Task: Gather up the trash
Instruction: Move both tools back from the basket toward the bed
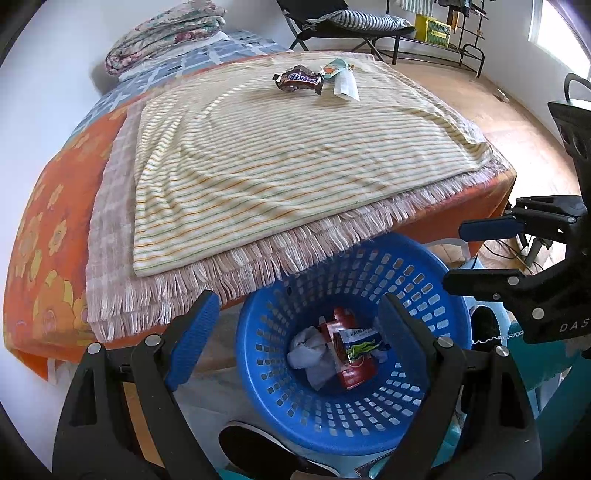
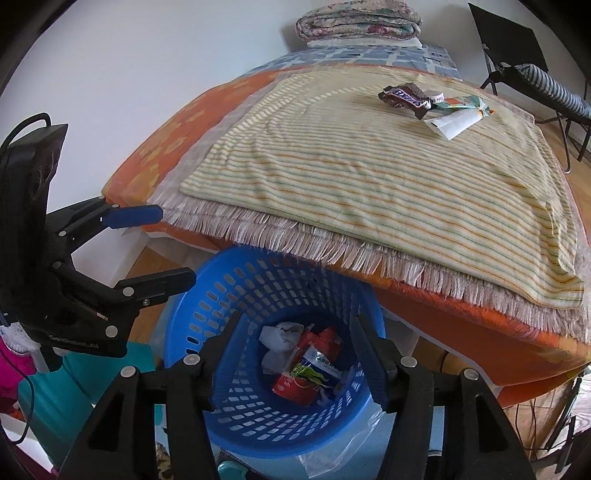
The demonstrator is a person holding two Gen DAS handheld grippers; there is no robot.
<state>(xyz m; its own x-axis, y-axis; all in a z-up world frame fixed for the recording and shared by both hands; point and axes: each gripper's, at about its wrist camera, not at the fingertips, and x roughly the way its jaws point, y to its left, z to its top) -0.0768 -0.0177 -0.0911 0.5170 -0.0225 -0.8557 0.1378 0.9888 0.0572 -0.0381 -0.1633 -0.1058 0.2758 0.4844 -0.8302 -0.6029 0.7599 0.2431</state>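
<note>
Left gripper [image 1: 295, 325] sits at the bottom of its own view with both blue-padded fingers [image 1: 192, 328] spread wide apart, nothing between them, hanging right over the mouth of the blue basket [image 1: 436, 354]. Right gripper [image 2: 295, 350] is doing the same thing in its view: jaws spread, empty, lower center of the frame, looking straight down into that same basket [image 2: 192, 332]. Each one also shows up side-on in the other camera, the right gripper at the right edge of the left view and the left one at the left edge of the right view, both visibly apart at the tips.

The basket sits low, partly tucked under the fringed edge of the bed. Inside it, bottom center of both views, there's a red wrapper [image 1: 356, 373], a white-and-green packet [image 1: 360, 341] lying on top of it, and some crumpled white tissue [image 1: 306, 354] to the left of those.

Trash not in the basket: up on the striped blanket [image 1: 277, 166], toward the top center of the left view (upper right in the right view), a Snickers wrapper [image 1: 298, 82] lies crumpled, with an orange-and-teal wrapper [image 1: 334, 68] and a white paper sleeve [image 1: 345, 86] just beside it on the right, pretty much touching.

Further back there's a folded floral quilt [image 1: 166, 35] at upper left, and a black folding chair [image 1: 332, 22] along the top.
</note>
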